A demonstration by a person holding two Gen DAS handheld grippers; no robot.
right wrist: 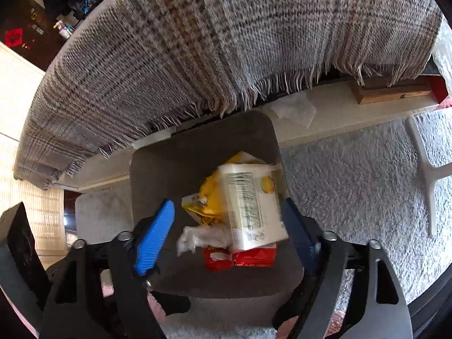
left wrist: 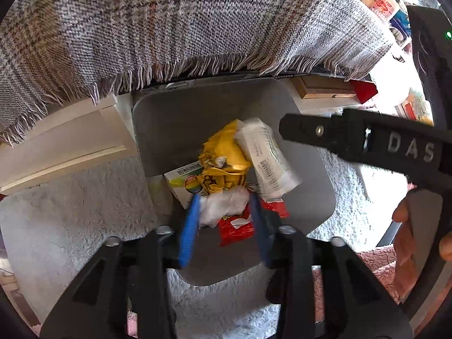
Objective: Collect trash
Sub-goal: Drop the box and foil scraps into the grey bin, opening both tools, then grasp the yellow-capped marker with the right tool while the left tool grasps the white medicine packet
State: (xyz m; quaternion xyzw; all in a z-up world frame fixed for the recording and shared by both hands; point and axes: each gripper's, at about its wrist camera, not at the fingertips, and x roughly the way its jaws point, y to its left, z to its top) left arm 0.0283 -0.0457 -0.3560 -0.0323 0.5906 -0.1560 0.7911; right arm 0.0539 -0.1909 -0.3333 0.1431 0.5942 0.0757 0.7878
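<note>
Both grippers hang over the grey bin [left wrist: 175, 130] on the pale shaggy rug [left wrist: 79, 197], so the step in hand looks like dropping collected trash. The left gripper [left wrist: 226, 220] has its blue pads parted around a white crumpled tissue [left wrist: 223, 206], which seems loose between them, not pinched. The right gripper [right wrist: 226, 237] stands wide open and holds nothing; a white packet [right wrist: 251, 206] lies between its pads but seems to rest on the pile. In the bin, from left to right, lie a white box [left wrist: 180, 175], a yellow wrapper [left wrist: 223, 163], the tissue and packet, over a red wrapper [left wrist: 236, 227]. Next, I judge, both should lift clear and look for more litter. A fringed plaid cloth [left wrist: 169, 28] overhangs the bin's far edge; a wooden box [left wrist: 322, 87] sits on a pale ledge [right wrist: 353, 113] to the right.
</note>
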